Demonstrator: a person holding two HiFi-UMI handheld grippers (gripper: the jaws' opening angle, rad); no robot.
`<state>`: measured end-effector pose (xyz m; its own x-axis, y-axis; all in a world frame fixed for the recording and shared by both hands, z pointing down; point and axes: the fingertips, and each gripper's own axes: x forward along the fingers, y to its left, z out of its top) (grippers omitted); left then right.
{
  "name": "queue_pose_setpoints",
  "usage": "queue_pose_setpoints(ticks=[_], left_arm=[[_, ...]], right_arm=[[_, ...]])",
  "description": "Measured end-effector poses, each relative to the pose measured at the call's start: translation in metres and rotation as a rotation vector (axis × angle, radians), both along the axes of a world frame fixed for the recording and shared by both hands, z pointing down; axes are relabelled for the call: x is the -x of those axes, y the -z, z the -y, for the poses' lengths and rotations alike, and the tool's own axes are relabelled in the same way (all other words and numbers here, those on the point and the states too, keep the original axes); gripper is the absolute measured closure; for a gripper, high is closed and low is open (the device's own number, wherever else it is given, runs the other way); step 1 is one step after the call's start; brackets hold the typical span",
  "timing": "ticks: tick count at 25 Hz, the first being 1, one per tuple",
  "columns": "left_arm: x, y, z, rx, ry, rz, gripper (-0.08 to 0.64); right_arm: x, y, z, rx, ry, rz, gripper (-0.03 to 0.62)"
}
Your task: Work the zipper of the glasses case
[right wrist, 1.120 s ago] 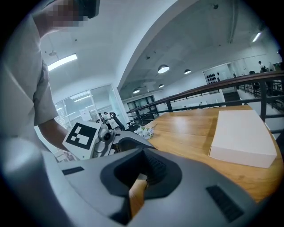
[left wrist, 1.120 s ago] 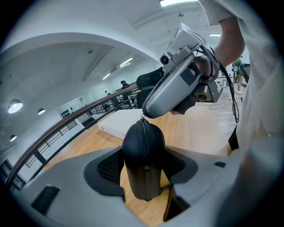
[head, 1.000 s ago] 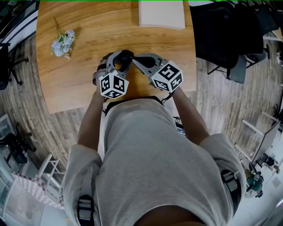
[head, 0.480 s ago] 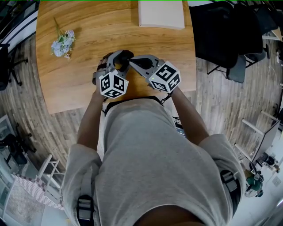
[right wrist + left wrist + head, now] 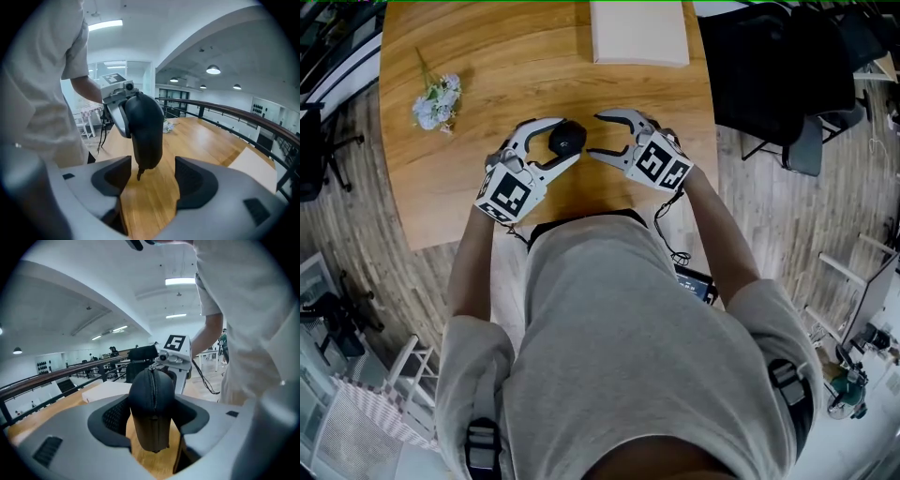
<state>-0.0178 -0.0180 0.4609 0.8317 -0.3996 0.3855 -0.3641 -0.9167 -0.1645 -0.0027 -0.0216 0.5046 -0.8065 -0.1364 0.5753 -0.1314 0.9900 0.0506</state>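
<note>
Under the fingers (image 5: 532, 130) a wooden surface (image 5: 441, 197); grey plank floor (image 5: 356, 244) around, black chairs (image 5: 787, 84) to their right, ceiling strip lights (image 5: 180, 281) overhead.

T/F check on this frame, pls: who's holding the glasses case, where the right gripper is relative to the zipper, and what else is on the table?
1. The left gripper holds the glasses case. True.
2. The right gripper is clamped on the zipper pull. False: the right gripper's jaws are opening, pads clear of the zipper pull.
3. A bunch of flowers lies on the table. True.
4. The white box sits on the floor. False: the white box lies at the table's far edge.
</note>
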Motion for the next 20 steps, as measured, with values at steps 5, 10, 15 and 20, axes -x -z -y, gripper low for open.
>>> queue_pose_setpoints(ticks=[5, 10, 15, 20], left_arm=[[-0.011, 0.015, -0.013, 0.017, -0.067, -0.046, 0.296], [-0.004, 0.002, -0.013, 0.039, -0.023, -0.007, 0.296], [0.012, -0.013, -0.002, 0.098, 0.110, -0.014, 0.296], [0.059, -0.047, 0.018, 0.138, 0.387, 0.046, 0.296]], right_arm=[[0.029, 0.013, -0.015, 0.018, 0.105, 0.106, 0.295], [0.036, 0.008, -0.019, -0.028, 0.156, 0.052, 0.327], [0.020, -0.008, 0.010, -0.173, 0.044, -0.114, 0.328], [0.001, -0.030, 0.061, -0.403, -0.103, -0.410, 0.328]])
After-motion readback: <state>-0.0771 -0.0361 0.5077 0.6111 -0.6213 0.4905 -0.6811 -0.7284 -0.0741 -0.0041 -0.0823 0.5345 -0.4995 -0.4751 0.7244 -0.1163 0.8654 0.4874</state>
